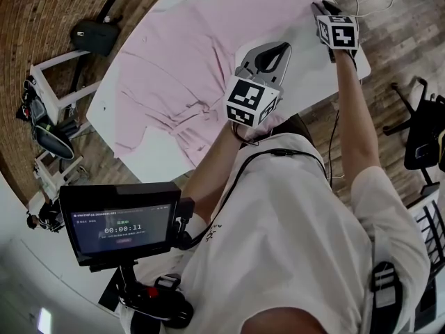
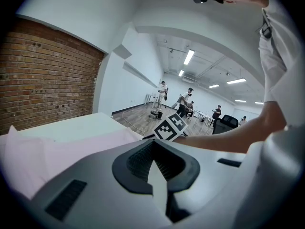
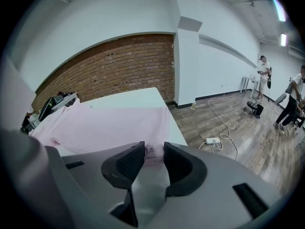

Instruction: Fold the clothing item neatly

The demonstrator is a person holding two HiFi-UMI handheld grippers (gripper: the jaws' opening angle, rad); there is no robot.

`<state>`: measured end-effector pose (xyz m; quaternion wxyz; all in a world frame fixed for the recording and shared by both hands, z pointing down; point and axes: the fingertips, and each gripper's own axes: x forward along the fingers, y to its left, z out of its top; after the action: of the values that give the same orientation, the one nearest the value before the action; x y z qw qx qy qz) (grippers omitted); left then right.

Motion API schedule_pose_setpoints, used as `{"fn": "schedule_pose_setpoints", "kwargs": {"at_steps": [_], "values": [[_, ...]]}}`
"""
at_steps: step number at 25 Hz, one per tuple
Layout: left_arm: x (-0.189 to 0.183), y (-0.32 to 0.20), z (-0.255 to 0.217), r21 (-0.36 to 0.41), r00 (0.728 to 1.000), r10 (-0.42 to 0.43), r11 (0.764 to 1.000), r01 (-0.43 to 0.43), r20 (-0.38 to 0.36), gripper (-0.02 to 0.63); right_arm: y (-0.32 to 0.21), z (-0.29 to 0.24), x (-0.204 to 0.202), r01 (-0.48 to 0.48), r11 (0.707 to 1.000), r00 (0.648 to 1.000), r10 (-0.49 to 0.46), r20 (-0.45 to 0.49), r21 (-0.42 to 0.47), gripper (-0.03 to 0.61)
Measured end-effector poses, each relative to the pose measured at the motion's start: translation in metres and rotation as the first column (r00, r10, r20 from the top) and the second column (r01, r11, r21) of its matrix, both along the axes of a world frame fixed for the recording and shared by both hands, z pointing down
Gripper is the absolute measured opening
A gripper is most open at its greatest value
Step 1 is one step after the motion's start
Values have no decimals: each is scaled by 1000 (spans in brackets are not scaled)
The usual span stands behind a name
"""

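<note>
Head view: a pale pink cotton shirt (image 1: pixel 181 68) lies spread across the white rectangular table (image 1: pixel 309 75), apparently laid flat so a fold can start. The left gripper (image 1: pixel 274 51) hangs over the shirt's near edge at centre frame, while the right gripper (image 1: pixel 321 9) reaches to the cloth's far edge at upper right, probably the edge to be worked first. Left gripper view: the left gripper (image 2: pixel 153 161) has its jaws closed together with nothing between them, and the shirt (image 2: pixel 71 147) lies at left. Right gripper view: the right gripper (image 3: pixel 151 149) has its jaws moderately apart just above the shirt's (image 3: pixel 105 125) hem, which shows in the gap, apparently unpinched, near the table (image 3: pixel 128 97) edge.
</note>
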<state>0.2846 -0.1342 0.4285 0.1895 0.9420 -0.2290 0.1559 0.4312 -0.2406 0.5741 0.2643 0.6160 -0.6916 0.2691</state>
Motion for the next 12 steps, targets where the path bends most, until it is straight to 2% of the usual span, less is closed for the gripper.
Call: {"fn": "schedule_pose_setpoints", "kwargs": {"at_steps": [3, 6, 12], "values": [[-2, 4, -4, 4, 1000, -6, 1000, 6, -1, 2, 3, -5, 1, 3, 1000, 1000, -3, 3, -4, 119], [-3, 4, -8, 8, 1000, -10, 1000, 10, -3, 2, 3, -9, 0, 10, 1000, 1000, -10, -3, -8, 58], [-5, -2, -8, 16, 1000, -22, 1000, 22, -4, 2, -2, -11, -3, 31, 999, 999, -31, -28, 12, 52]]}}
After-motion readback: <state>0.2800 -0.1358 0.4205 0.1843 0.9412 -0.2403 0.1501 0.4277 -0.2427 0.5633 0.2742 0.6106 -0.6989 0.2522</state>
